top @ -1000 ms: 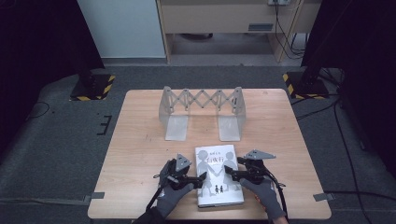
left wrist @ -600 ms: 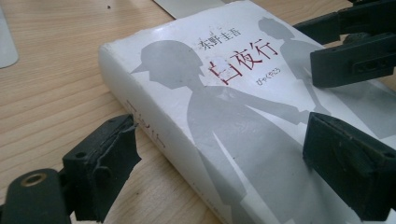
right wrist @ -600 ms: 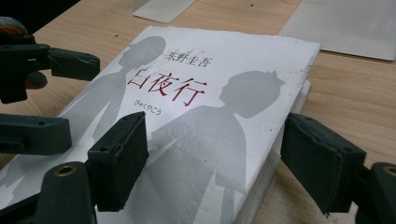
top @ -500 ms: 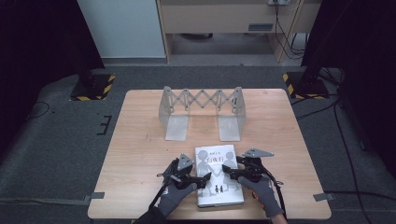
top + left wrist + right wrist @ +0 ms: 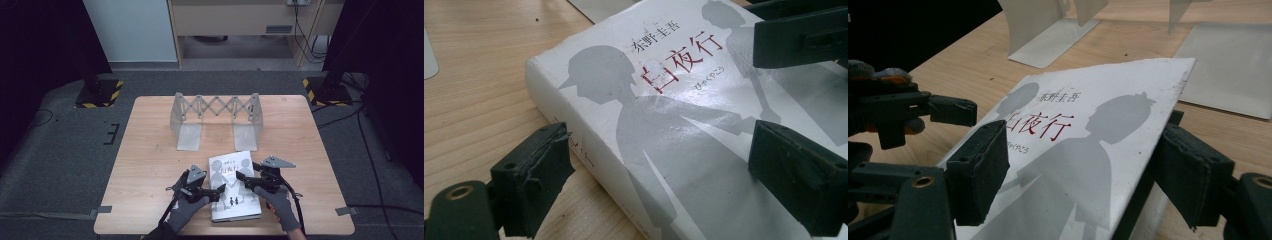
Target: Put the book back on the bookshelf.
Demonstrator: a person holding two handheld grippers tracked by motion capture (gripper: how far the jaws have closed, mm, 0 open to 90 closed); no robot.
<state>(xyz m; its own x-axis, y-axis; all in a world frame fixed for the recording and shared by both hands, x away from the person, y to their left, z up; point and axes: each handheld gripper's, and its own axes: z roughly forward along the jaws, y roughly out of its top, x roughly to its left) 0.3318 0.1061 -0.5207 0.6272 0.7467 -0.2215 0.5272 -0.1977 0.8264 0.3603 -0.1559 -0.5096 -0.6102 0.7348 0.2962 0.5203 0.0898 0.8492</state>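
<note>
A white book (image 5: 234,192) with grey silhouettes and red characters lies flat near the table's front edge. My left gripper (image 5: 216,192) is at its spine side. In the left gripper view one pad (image 5: 531,175) sits low beside the spine, the other pad (image 5: 799,180) hovers over the cover (image 5: 664,115), and neither presses. My right gripper (image 5: 244,181) is at the book's right edge. Its jaws have just been closing a little, and the raised front cover (image 5: 1088,150) slants between them: one pad (image 5: 980,170) above, one (image 5: 1193,175) beyond its edge.
A grey metal expanding book rack (image 5: 215,117) with two flat foot plates stands at the table's far middle. Bare wood lies left and right of the book. The table's front edge (image 5: 225,234) runs just behind my hands.
</note>
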